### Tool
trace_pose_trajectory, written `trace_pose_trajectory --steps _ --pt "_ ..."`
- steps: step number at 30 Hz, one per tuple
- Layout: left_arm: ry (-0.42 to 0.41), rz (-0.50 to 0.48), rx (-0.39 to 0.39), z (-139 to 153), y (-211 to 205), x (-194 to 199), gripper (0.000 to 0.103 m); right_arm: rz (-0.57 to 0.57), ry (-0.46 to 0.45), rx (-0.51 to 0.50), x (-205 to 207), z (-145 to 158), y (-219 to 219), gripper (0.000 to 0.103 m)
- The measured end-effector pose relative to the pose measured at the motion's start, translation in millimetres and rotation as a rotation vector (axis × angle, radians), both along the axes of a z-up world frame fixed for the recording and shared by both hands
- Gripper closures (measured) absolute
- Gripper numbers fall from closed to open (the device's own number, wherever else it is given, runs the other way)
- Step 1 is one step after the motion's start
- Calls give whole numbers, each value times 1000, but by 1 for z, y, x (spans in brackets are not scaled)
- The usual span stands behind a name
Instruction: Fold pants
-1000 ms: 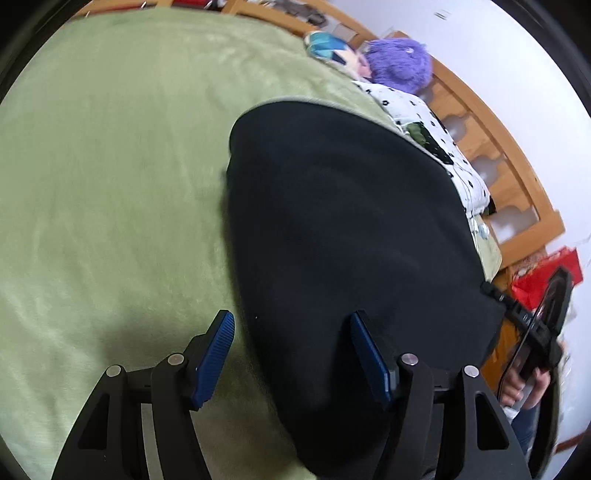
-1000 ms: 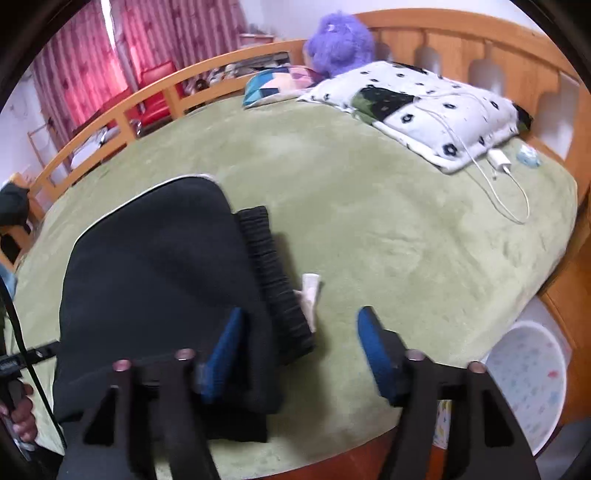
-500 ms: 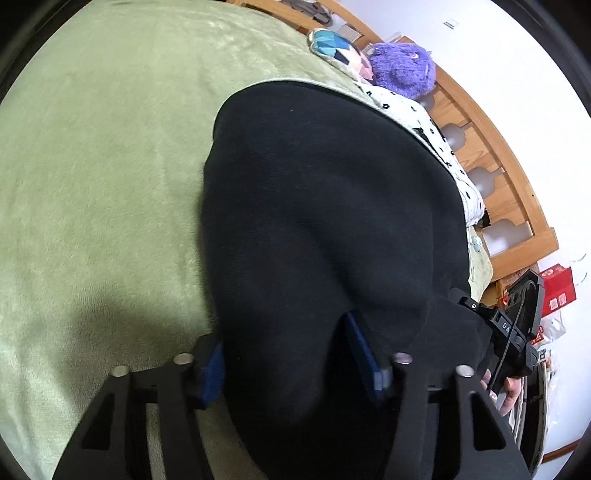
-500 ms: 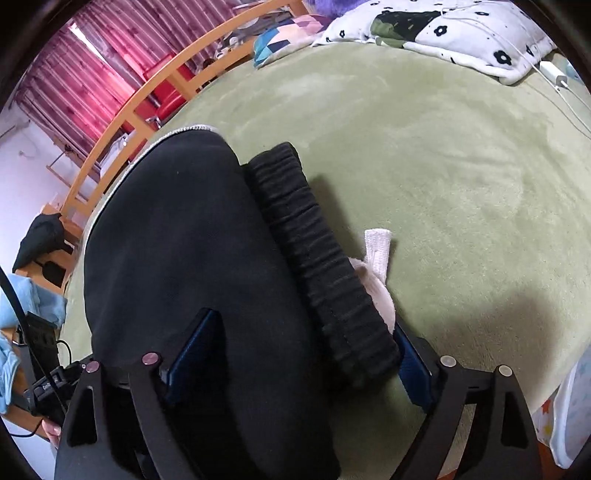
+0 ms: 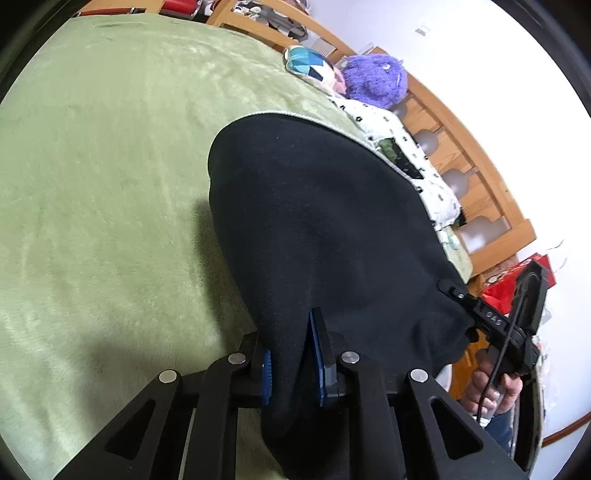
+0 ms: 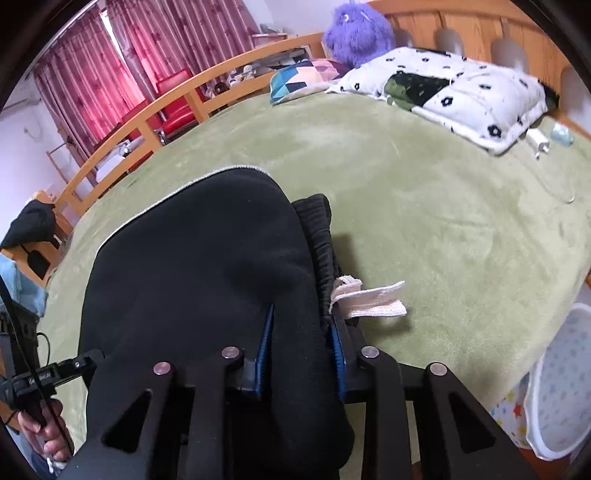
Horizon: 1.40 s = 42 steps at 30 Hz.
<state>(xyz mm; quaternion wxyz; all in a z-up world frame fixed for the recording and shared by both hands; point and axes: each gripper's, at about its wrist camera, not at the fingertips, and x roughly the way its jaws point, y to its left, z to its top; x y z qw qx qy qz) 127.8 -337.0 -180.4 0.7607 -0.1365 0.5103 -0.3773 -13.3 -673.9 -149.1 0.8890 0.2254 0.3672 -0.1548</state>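
Note:
The black pants (image 5: 325, 229) lie folded on the green bed cover (image 5: 110, 184), near its front edge. My left gripper (image 5: 291, 354) is shut on their near left corner. My right gripper (image 6: 299, 343) is shut on the pants (image 6: 207, 266) at the near right corner, by the ribbed waistband (image 6: 321, 236). A white pocket lining or tag (image 6: 373, 299) sticks out beside the right finger. Both corners look lifted a little off the cover. The right gripper also shows in the left wrist view (image 5: 495, 325), at the pants' far corner.
A white flowered pillow (image 6: 454, 92), a patterned cushion (image 6: 303, 75) and a purple plush toy (image 6: 358, 31) lie at the head of the bed. A charger and cable (image 6: 539, 142) lie on the cover. A wooden bed rail (image 6: 147, 122) runs around it. A white tub (image 6: 561, 384) stands beside the bed.
Both grippers moved forward over the near edge of the pants and closed on the cloth. They were open one second ago. The gripped corners have risen slightly.

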Motion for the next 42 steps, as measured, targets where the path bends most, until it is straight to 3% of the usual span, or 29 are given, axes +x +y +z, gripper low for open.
trace_pose_trajectory --steps 8,14,34,36,40,42 --pt "-37 30 26 18 43 -4 88 12 -39 19 -3 25 45 80" --pt "-75 90 66 34 105 -2 89 56 -69 13 10 37 101 81" --pt "-161 394 192 74 332 38 90 345 -113 104 136 47 321 82" --pt "-153 415 200 70 349 40 90 374 -112 97 143 44 336 82" --pt "-74 422 209 36 364 48 88 404 -66 36 150 29 356 78" --pt "-27 424 247 19 361 49 84 413 -9 -33 150 18 359 68"
